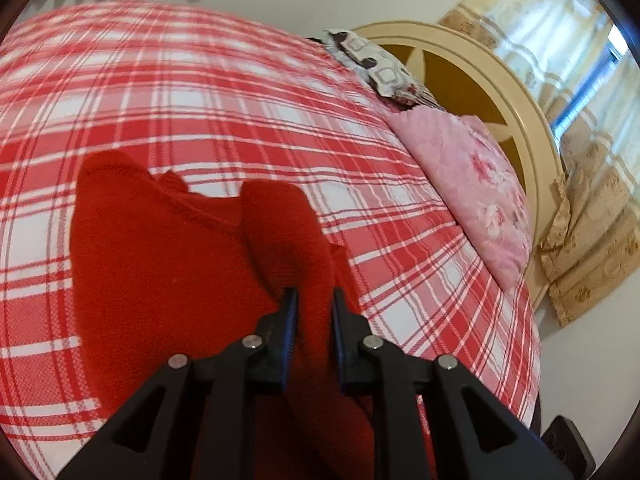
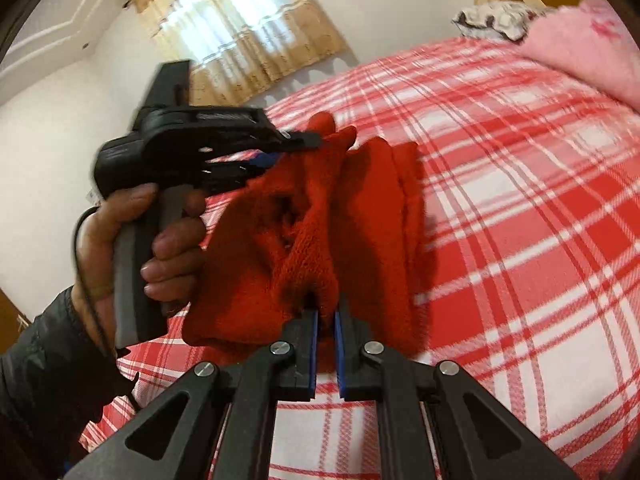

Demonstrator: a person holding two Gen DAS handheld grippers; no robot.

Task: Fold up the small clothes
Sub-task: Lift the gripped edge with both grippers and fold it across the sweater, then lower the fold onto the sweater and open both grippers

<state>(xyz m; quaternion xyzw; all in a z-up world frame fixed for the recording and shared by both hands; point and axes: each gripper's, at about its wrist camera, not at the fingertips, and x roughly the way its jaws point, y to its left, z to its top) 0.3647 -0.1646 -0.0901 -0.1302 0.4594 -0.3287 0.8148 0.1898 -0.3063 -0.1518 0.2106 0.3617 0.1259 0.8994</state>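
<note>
Red knit garment (image 2: 316,216) hangs lifted just above the plaid bedsheet (image 2: 520,200), strung btwn both tongs: left gripper (image 2: 308,142) clamped on its far top edge, right gripper (image 2: 326,314) clamped on the near edge, so long axis runs straight away from the right one.

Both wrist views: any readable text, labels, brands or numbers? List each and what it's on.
None readable.
Left claw housing: a pale mark on the black body, too blurred to read.
Red knit garment, plaid bedspread, pink pillow: pattern only, no lettering.
</note>
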